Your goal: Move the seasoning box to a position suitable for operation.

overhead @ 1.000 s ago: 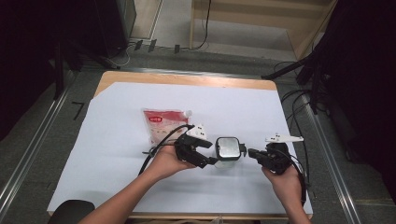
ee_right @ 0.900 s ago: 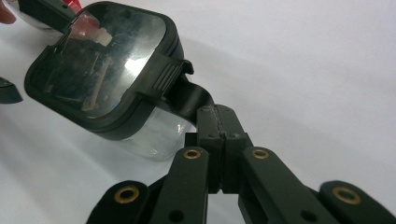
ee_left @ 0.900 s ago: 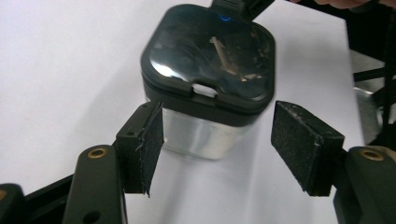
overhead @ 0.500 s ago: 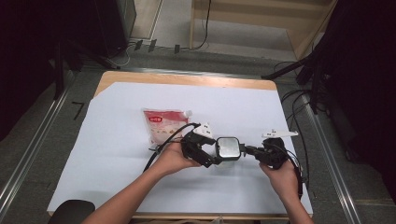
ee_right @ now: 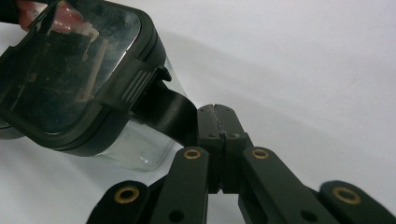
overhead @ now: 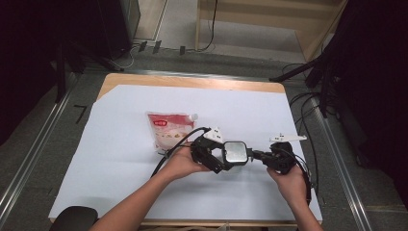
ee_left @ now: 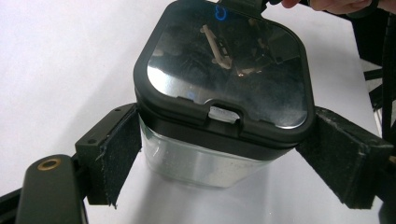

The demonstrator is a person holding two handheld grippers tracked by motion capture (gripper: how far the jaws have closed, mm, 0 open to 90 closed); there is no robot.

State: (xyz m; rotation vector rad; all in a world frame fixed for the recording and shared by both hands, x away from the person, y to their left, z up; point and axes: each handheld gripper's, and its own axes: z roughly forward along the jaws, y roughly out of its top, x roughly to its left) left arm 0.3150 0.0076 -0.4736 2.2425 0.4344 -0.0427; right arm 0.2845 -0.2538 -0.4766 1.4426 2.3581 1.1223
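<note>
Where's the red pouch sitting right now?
In the high view, the red pouch lies flat on the white sheet, up and left of the left tongs and the lidded jar.

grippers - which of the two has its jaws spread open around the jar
The left gripper: its jaws stand wide on either side of the clear jar, having just opened. The right gripper is shut beside the jar's black lid.

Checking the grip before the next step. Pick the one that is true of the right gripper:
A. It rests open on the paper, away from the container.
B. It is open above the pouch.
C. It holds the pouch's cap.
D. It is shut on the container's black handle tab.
D: in the right gripper view the right gripper has its jaws together, pinching the black tab of the container.
</note>
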